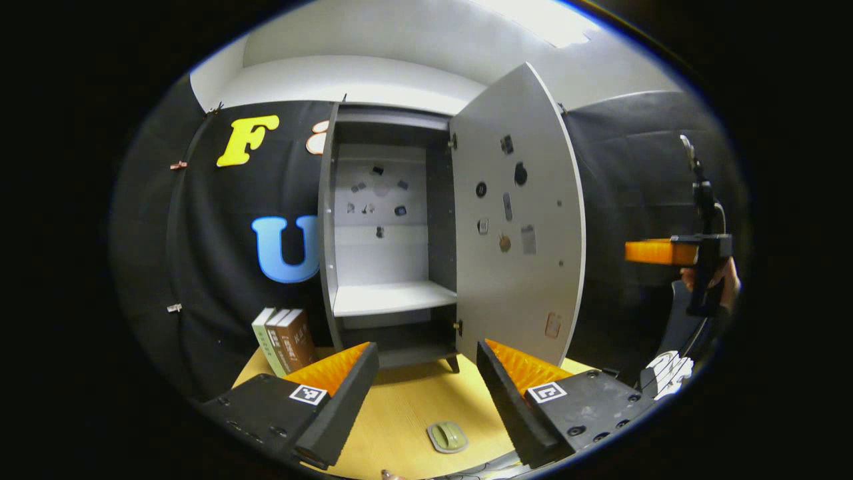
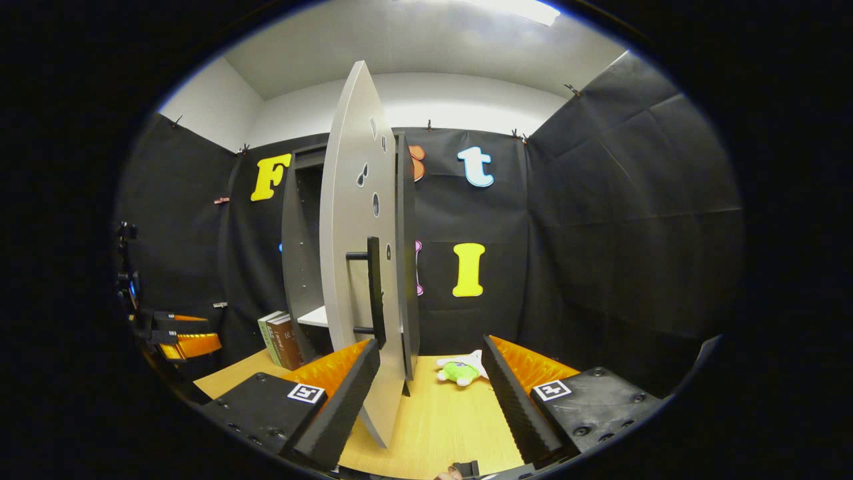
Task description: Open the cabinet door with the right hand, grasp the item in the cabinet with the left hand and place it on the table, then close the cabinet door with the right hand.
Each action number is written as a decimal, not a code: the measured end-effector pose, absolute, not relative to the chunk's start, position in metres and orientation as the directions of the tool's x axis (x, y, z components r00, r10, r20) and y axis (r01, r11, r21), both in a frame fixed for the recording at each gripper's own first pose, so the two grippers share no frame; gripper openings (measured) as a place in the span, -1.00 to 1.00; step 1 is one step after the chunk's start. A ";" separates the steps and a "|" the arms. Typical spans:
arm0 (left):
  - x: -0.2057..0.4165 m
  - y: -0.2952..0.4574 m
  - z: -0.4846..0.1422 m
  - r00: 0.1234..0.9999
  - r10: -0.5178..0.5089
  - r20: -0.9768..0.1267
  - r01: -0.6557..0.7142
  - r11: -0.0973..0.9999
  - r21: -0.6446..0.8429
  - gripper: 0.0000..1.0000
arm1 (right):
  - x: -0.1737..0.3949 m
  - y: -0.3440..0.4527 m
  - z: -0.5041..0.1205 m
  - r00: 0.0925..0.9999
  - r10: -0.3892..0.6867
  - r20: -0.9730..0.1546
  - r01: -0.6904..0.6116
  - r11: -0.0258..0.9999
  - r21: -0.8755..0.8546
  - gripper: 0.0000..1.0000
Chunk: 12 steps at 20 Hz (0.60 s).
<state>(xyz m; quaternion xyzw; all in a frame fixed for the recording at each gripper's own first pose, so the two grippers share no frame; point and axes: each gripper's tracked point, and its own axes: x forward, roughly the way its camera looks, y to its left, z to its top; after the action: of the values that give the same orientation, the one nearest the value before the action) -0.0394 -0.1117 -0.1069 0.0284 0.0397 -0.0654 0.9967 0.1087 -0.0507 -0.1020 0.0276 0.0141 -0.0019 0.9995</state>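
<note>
On the left of my left gripper view, books (image 1: 286,337) stand on the bench (image 1: 406,413) against the cabinet (image 1: 390,233). My left tool (image 1: 426,383) hangs with its jaws wide apart and nothing between them, aimed at the cabinet's open front. The shelf (image 1: 390,297) looks bare, and only small flat bits show on the back panel. A small greenish item (image 1: 447,437) lies on the bench just below that tool; I judge it to be the thing taken out, though I can't be sure. It looks light, small and rounded, so a pinch across its width would do.

To the right the door (image 1: 516,220) stands swung out. In my right gripper view, my right tool (image 2: 430,383) is also spread wide and empty, the door's edge just beside its left finger, with the handle (image 2: 373,290) above. The door is a stiff, light panel on hinges; I'd push its flat face or take that bar. A soft toy (image 2: 460,372) lies beyond.
</note>
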 end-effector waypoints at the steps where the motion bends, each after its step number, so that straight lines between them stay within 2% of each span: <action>1: -0.036 -0.107 -0.088 0.990 -0.128 -0.051 0.131 0.990 0.058 0.86 | 0.112 -0.048 -0.099 1.000 0.015 -0.017 -0.014 0.999 0.049 0.95; 4: -0.030 -0.103 -0.039 0.991 -0.131 0.005 0.130 0.990 0.054 0.89 | 0.121 -0.043 -0.097 0.997 0.076 -0.002 -0.076 0.997 0.019 0.95; 9: -0.020 -0.119 0.028 0.967 -0.249 0.055 0.253 0.965 -0.068 0.89 | 0.128 -0.024 -0.096 0.983 0.182 0.005 -0.182 0.983 0.013 0.95; 10: -0.019 -0.119 0.040 0.963 -0.259 0.072 0.264 0.962 -0.070 0.89 | 0.130 -0.020 -0.096 0.979 0.204 0.009 -0.204 0.979 0.012 0.90; 11: -0.018 -0.118 0.046 0.963 -0.259 0.077 0.265 0.962 -0.071 0.89 | 0.130 -0.018 -0.098 0.975 0.223 0.006 -0.223 0.975 0.010 1.00; 12: -0.017 -0.116 0.049 0.963 -0.257 0.077 0.263 0.962 -0.072 0.87 | 0.132 -0.018 -0.098 0.973 0.233 0.000 -0.233 0.972 0.008 1.00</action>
<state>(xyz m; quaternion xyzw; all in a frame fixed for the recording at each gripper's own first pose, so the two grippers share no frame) -0.0167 -0.1159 0.0488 -0.0407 -0.0333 -0.1313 0.9899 0.1317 -0.0181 -0.0982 0.0039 0.0002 0.1172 0.9931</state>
